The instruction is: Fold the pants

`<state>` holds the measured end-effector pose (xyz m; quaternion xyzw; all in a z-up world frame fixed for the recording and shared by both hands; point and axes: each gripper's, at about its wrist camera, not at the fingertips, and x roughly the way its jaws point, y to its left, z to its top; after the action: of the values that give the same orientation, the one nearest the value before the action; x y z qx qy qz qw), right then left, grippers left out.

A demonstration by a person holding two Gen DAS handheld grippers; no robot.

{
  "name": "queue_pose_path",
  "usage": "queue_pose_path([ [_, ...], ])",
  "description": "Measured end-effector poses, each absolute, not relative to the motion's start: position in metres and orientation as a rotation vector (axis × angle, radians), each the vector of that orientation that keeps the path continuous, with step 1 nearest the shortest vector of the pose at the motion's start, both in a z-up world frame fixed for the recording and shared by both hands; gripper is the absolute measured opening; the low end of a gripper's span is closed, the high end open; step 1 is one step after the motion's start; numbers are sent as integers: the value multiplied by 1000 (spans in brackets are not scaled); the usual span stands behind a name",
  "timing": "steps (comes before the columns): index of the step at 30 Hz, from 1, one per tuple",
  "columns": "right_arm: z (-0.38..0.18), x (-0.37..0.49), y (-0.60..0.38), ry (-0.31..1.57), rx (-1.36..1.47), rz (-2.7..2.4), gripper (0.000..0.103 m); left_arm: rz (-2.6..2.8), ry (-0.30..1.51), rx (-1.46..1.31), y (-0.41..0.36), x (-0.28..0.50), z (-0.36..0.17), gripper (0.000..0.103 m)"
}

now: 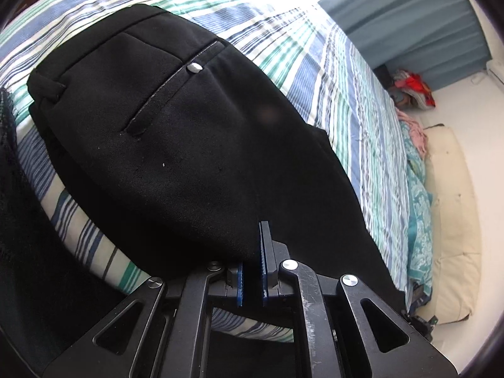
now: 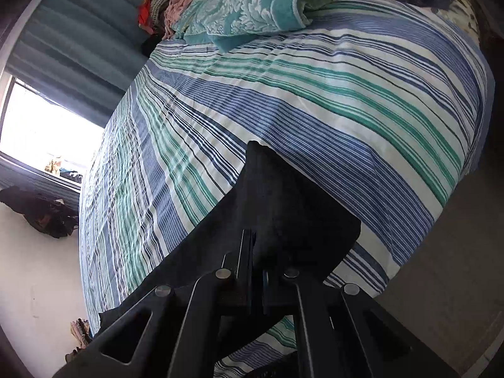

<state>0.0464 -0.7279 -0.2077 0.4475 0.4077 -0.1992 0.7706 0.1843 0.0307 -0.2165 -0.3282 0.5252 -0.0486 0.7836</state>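
Black pants [image 1: 176,132] lie on a striped bedspread [image 1: 315,72], waistband at the far left, with a back pocket slit and a silver button [image 1: 194,68] facing up. My left gripper [image 1: 255,245] is shut on the near edge of the pants below the seat; the cloth covers its left finger. In the right wrist view the leg end of the pants [image 2: 283,208] lies near the bed's edge, and my right gripper [image 2: 255,242] is shut on it, the cloth bunched between the fingers.
A teal patterned towel [image 2: 252,6] and a heap of clothes [image 2: 157,9] lie at the bed's far end. Blue curtains [image 2: 78,41] and a bright window [image 2: 47,132] stand beyond. A cream cushion [image 1: 450,220] lies on the floor beside the bed.
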Motion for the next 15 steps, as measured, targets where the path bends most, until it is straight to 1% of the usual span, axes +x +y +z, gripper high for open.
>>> queue_pose_path([
  [7,-213,49,-729,989,906,-452,5,-114,1165,-637,23,179,-209,6],
  [10,-203,52,-724,999,815,-443,5,-130,1164,-630,19,180,-205,6],
  [12,-203,56,-721,1038,749,-448,5,-109,1188,-564,16,183,-212,6],
  [15,-222,62,-727,1134,765,-462,5,-94,1241,-580,16,188,-227,6],
])
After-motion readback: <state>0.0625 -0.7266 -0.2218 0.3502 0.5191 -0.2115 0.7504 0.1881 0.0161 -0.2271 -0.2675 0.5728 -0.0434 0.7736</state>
